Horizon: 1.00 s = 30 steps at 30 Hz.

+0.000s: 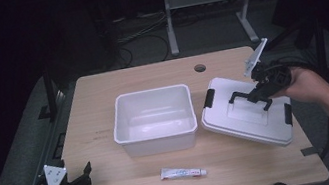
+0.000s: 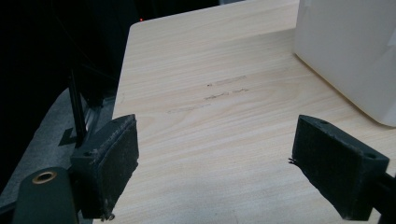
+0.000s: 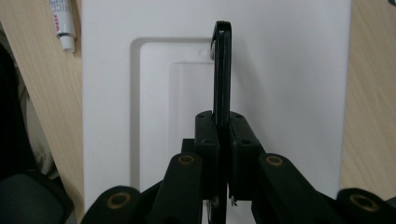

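Observation:
A white lid (image 1: 238, 123) with black side latches lies tilted over the right part of the wooden table (image 1: 101, 90). My right gripper (image 1: 259, 90) is shut on its upright black handle (image 1: 243, 95). In the right gripper view the jaws clamp the handle (image 3: 222, 70) edge-on over the lid (image 3: 289, 70), and the gripper (image 3: 222, 128) points down at it. An open white bin (image 1: 150, 93) stands at the table's middle, empty. A small white tube (image 1: 183, 172) lies in front of it. At the near left corner my left gripper (image 1: 84, 177) stands open with nothing between its jaws.
In the left gripper view the gripper (image 2: 215, 154) looks over bare wood toward the bin's wall (image 2: 350, 51). The tube's cap (image 3: 62, 21) is beside the lid. A cable hole (image 1: 200, 68) sits at the table's far edge. A desk frame (image 1: 170, 20) stands behind.

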Motion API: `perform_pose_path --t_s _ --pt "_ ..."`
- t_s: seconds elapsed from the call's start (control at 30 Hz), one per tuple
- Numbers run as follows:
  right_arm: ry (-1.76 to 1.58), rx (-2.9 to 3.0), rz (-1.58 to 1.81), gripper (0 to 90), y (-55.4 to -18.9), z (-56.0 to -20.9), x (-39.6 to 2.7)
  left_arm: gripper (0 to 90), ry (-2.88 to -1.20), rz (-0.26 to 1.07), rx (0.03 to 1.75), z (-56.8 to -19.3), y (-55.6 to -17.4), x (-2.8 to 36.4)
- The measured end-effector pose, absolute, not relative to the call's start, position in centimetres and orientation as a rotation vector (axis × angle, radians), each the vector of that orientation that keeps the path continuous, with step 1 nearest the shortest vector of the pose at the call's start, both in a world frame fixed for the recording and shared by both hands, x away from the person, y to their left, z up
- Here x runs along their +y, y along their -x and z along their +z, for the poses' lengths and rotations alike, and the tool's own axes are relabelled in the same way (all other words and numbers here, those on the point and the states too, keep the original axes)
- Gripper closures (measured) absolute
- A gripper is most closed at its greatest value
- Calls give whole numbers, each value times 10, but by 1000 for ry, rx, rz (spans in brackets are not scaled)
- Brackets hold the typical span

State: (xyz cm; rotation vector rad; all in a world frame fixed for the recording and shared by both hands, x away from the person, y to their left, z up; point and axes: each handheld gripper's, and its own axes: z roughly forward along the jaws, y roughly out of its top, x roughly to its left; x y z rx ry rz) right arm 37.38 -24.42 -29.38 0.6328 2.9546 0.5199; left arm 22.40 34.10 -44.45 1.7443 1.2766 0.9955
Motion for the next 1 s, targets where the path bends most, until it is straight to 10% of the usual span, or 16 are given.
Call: perform_pose_path --t_s 1.0 --pt "-694 3044 462 841 -383 -375 -240 141 -1748 1005 1273 -444 -224 342"
